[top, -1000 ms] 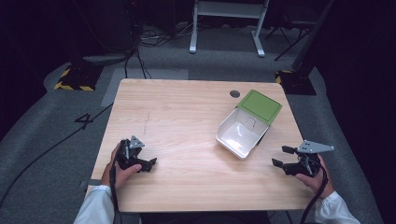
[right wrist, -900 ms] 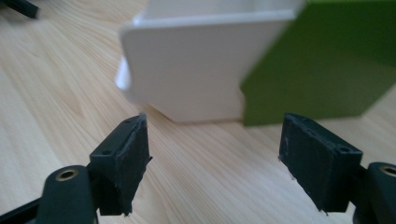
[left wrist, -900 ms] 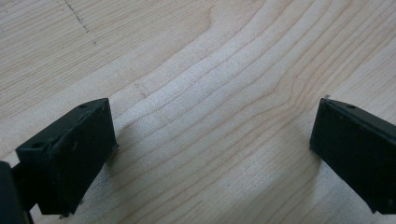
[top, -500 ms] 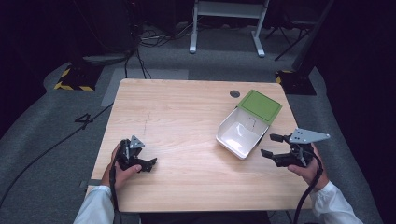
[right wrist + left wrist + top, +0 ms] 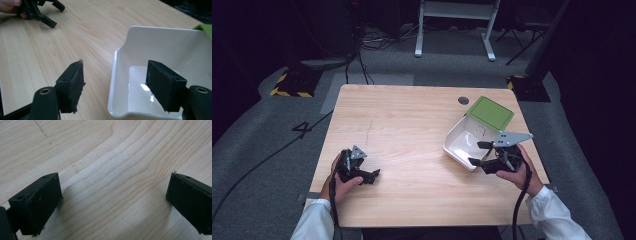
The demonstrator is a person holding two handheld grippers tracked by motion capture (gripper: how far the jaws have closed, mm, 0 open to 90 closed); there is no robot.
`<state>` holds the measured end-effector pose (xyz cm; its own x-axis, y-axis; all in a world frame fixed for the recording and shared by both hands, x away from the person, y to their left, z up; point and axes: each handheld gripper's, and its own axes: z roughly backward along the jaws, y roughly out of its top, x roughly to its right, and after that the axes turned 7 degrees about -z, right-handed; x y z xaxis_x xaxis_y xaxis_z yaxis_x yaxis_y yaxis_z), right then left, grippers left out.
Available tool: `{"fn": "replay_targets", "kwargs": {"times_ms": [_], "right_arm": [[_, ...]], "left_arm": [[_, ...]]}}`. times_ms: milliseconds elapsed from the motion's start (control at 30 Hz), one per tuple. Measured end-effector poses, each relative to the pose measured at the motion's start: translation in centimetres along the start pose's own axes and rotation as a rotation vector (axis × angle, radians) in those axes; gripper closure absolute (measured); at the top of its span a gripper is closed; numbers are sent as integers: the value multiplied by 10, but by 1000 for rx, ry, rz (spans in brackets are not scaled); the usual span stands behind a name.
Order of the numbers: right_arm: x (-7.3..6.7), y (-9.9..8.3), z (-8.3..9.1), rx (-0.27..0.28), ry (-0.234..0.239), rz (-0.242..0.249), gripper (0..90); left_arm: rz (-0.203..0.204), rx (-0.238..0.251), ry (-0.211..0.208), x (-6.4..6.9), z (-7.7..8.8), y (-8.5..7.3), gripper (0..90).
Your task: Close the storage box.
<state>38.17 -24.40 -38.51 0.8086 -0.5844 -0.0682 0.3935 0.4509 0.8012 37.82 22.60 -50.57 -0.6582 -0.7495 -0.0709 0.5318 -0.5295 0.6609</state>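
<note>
Two hand-held grippers working at a wooden table (image 5: 412,125), right gripper (image 5: 478,153) gaping wide, straddling the near wall of a white container (image 5: 457,137), green lid (image 5: 490,113) lying beside it, left gripper (image 5: 373,176) resting wide apart on bare wood.

The left tool (image 5: 373,176) sits low in the person's left hand (image 5: 341,181), jaws spread wide, nothing between them. The right tool (image 5: 478,153), gripped by the right hand (image 5: 515,171), is raised, jaws likewise apart. White sleeves cover both forearms.

Blk disc (image 5: 463,100) nr table (image 5: 412,120) edge
</note>
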Motion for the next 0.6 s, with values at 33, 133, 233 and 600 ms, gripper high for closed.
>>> {"fn": "replay_targets", "kwargs": {"times_ms": [33,133,233,600], "right_arm": [[-2,1,-5,-11,1,-2,312],[-7,2,-18,-32,2,-9,308],[-16,1,-34,-73,0,9,301],[-22,-12,-71,-185,-32,2,346]], "left_arm": [[0,0,0,0,0,0,4],[0,0,0,0,0,0,4],[2,1,0,0,0,0,4],[-1,0,0,0,0,0,4]]}}
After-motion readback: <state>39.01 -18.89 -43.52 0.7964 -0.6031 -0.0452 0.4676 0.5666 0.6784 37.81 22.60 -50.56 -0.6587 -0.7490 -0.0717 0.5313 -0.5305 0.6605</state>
